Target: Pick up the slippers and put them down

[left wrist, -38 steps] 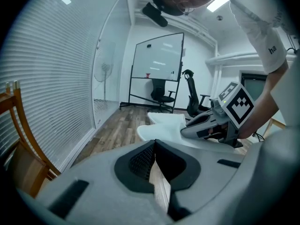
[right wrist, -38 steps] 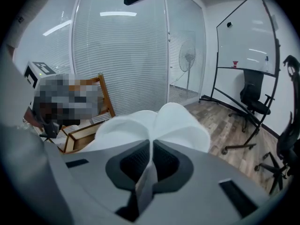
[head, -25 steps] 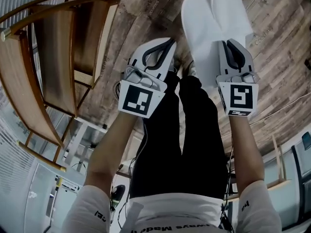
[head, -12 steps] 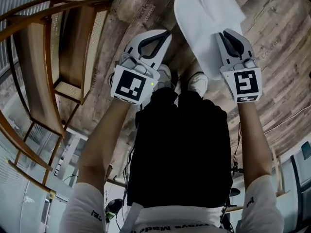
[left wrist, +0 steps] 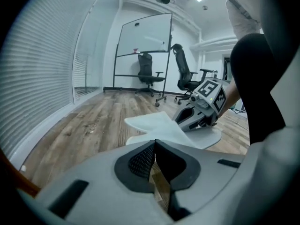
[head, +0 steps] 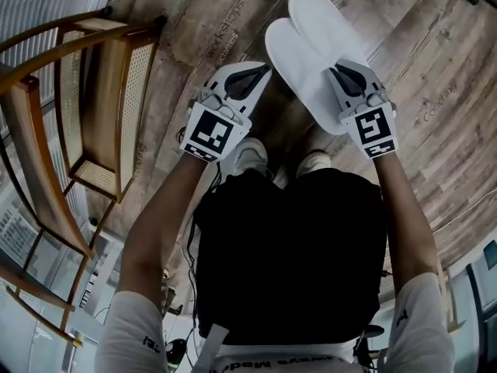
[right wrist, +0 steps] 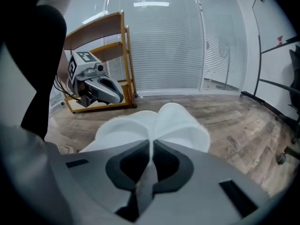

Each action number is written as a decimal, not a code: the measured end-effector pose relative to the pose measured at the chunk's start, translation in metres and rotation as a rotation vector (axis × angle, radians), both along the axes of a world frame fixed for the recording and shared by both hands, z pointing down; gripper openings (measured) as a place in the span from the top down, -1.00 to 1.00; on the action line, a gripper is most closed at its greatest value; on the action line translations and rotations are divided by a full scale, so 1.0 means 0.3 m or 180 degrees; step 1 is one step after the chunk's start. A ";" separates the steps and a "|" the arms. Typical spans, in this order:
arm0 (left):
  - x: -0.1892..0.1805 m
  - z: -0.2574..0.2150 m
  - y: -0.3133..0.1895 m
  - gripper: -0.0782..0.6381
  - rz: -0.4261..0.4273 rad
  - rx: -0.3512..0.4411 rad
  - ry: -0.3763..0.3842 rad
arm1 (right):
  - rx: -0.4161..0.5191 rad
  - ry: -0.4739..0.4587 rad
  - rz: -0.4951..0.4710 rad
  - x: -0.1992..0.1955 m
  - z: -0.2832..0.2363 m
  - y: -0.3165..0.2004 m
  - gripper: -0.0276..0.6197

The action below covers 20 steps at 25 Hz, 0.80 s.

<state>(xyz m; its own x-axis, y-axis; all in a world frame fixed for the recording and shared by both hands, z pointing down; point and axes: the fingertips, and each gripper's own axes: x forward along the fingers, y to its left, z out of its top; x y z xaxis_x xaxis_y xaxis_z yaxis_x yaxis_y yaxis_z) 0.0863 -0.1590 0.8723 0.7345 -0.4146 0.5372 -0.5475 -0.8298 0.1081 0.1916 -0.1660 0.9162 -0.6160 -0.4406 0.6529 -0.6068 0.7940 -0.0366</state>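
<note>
Slippers (head: 314,53), a pair of flat white cloth ones, hang from the right gripper (head: 335,70). Its jaws are closed on the near ends of both, pinched together as one thin edge. In the right gripper view the pair (right wrist: 157,123) fans out from that pinch, one slipper to each side, overlapping where they are held. From the left gripper view they (left wrist: 161,128) sit low over the grey-brown wooden plank floor (head: 194,22); whether the far tips already touch the boards I cannot tell.

The left gripper (head: 261,70) is just beside the pair on the person's left. Its jaws are closed tip to tip with nothing between them. The person's pale shoes (head: 250,155) stand just behind both grippers, and a wooden chair with a cane seat (head: 105,107) is well apart to the left.

The step in hand looks like the set-down. To do it well, hold the pinch until both slippers bear on the boards along their length, with the wrist levelled so neither lands on edge. Choose a spot ahead of the shoes. Then part the jaws fully and draw straight back along their own line, so the pads do not drag the cloth. The empty gripper should keep clear of the pair.
</note>
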 end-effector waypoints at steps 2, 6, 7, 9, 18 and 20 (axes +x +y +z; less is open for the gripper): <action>0.012 0.081 0.000 0.75 0.0013 -0.0058 0.0006 | -0.0053 0.0004 -0.0009 -0.001 0.083 0.013 0.84; 0.032 0.226 0.002 0.75 0.0023 -0.0166 0.0042 | -0.0102 0.0049 -0.0055 -0.007 0.231 0.025 0.84; 0.036 0.255 0.007 0.75 0.0035 -0.0188 0.0037 | -0.0107 0.0057 -0.0060 -0.010 0.259 0.028 0.84; 0.044 0.312 0.023 0.75 0.0062 -0.0241 0.0017 | -0.0132 0.0069 -0.0047 -0.010 0.307 0.037 0.84; 0.036 0.453 0.061 0.75 -0.0047 -0.0494 0.0048 | -0.0296 0.0121 0.0002 -0.012 0.437 0.068 0.84; 0.028 0.469 0.069 0.75 -0.0048 -0.0505 0.0047 | -0.0344 0.0120 0.0037 -0.010 0.454 0.074 0.84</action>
